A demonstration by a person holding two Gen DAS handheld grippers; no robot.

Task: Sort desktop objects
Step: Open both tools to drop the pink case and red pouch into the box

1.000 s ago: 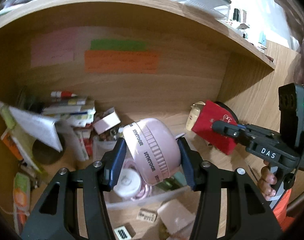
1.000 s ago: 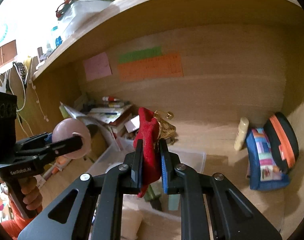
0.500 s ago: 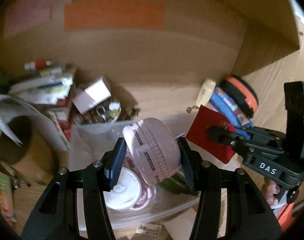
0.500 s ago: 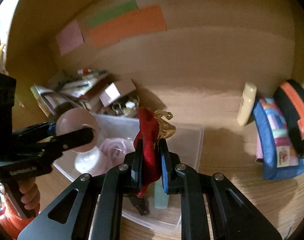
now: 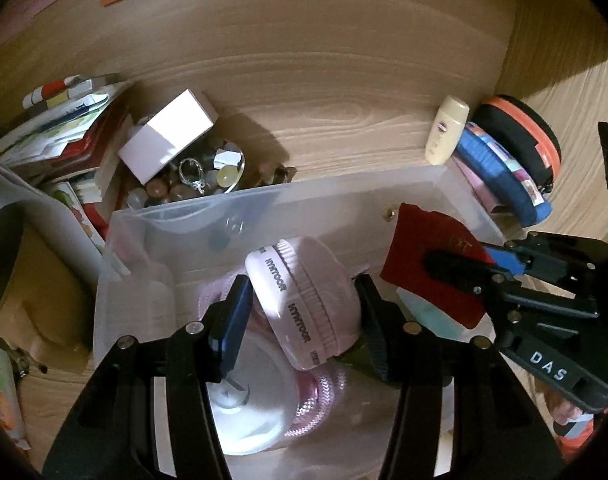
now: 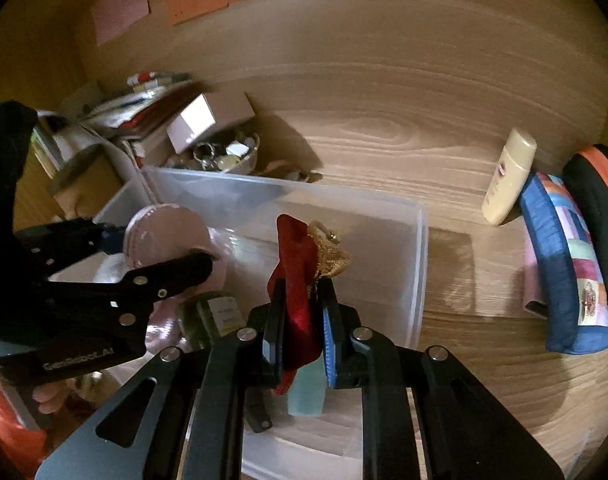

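Note:
My left gripper (image 5: 300,304) is shut on a round pink case (image 5: 304,304) and holds it over the clear plastic bin (image 5: 264,200). The case also shows in the right wrist view (image 6: 164,236). My right gripper (image 6: 302,320) is shut on a red pouch with gold trim (image 6: 300,264), held over the bin's right part (image 6: 420,240); the pouch also shows in the left wrist view (image 5: 428,256). Inside the bin lie a white round lid (image 5: 256,412), pink cord (image 5: 324,392), a teal item (image 6: 306,392) and a green jar (image 6: 208,316).
A glass bowl of trinkets (image 5: 196,176) with a small white box (image 5: 168,136) stands behind the bin. Books and papers (image 5: 60,132) pile at the left. A cream bottle (image 6: 508,176), a blue patchwork pouch (image 6: 564,264) and a black-orange case (image 6: 600,200) stand at the right.
Both grippers have moved forward and down under the shelf, from well above the desk to just over the bin, each still holding its object.

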